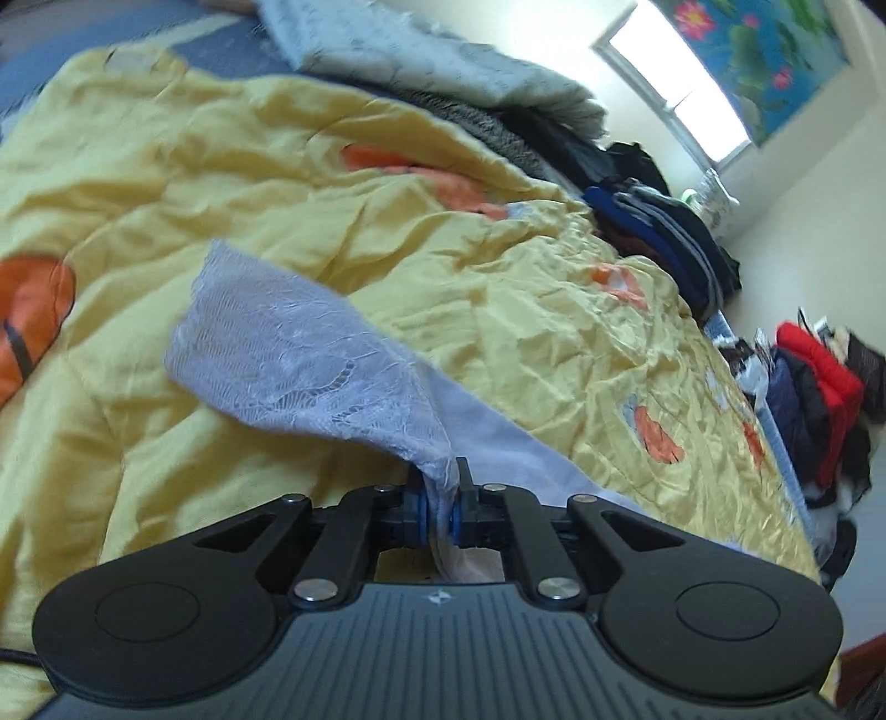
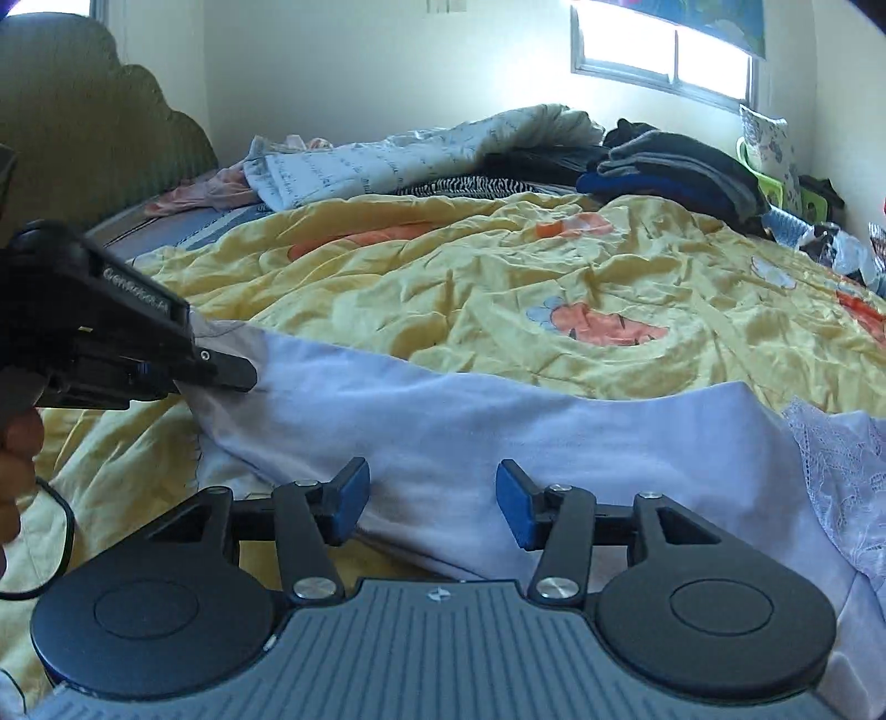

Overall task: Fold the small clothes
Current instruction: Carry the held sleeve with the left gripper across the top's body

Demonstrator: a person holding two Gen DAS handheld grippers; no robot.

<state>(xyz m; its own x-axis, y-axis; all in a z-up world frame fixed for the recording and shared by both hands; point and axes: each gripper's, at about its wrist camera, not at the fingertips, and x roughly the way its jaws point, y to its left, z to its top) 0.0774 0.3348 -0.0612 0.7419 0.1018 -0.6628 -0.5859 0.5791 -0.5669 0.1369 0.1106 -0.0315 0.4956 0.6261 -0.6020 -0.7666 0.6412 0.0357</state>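
Pale lilac cotton with a lace edge, the small garment (image 2: 498,421) lies spread across the yellow quilt (image 2: 498,288) on the bed, one corner bunched up and pinched tight between the closed fingers of the left gripper (image 1: 440,493), which in the right camera's view comes in from nine o'clock. The right gripper (image 2: 432,498) hovers low over the near edge of the cloth with its blue pads (image 2: 512,501) wide apart, gripping nothing. Folded dark clothes (image 2: 675,166) sit stacked at one o'clock beneath the window (image 2: 659,50).
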